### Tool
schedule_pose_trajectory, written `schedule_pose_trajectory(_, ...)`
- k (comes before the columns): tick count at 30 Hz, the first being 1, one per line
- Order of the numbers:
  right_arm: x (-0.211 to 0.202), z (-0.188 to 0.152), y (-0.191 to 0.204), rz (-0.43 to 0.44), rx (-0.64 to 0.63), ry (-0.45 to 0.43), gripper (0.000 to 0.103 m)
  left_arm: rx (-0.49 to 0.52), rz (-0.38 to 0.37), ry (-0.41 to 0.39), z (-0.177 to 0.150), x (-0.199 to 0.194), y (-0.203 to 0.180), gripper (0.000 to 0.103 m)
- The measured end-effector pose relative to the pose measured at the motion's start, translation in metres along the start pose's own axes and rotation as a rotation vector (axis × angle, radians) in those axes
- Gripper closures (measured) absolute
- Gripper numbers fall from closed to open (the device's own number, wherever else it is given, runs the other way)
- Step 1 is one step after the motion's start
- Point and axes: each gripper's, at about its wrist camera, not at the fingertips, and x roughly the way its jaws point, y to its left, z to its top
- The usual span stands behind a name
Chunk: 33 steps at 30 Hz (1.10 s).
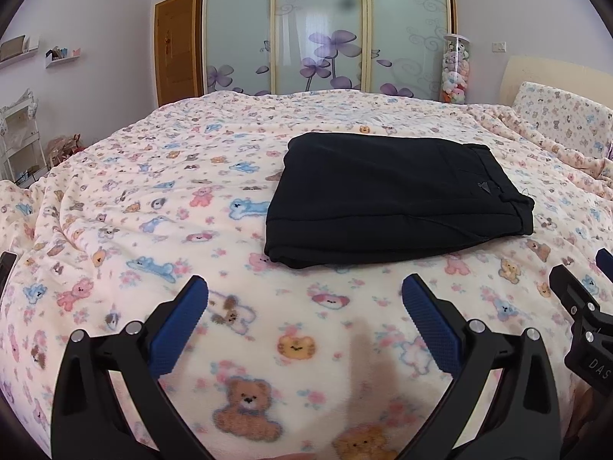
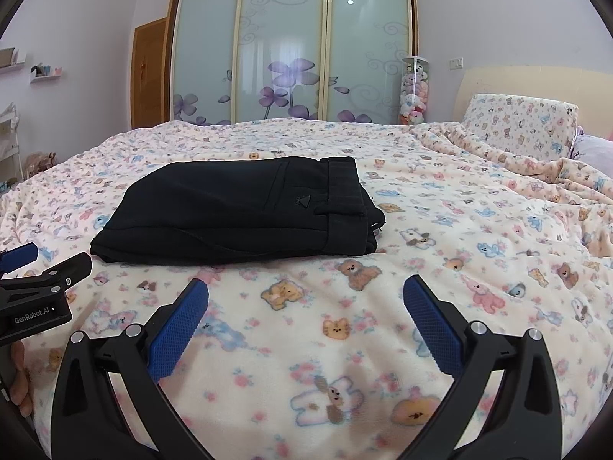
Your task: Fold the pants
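Lay folded into a neat stack on the bed (image 1: 115, 199), pants (image 1: 390, 195), seemingly done, with left gripper (image 1: 304, 299) and right gripper (image 2: 305, 299) fingers apart, empty, nearby.

Left hand-held gripper (image 1: 304, 291) spread wide, holding nothing; right hand-held gripper (image 2: 305, 291) likewise spread and holding nothing, side by side.

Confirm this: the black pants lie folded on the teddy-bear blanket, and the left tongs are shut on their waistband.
Wrong on the grip. The left tongs are open and empty, short of the folded black fabric pants on the teddy-bear print fleece blanket, as the left wrist view shows.
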Motion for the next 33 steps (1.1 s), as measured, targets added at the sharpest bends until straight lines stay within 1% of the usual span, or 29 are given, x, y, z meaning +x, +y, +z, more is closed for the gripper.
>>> schedule_pose_trajectory(33, 0.0012, 0.0003, -0.0008, 0.001, -0.003, 0.004, 0.001, -0.002, -0.002, 0.004, -0.0033, 0.0021, -0.0002, 0.002)
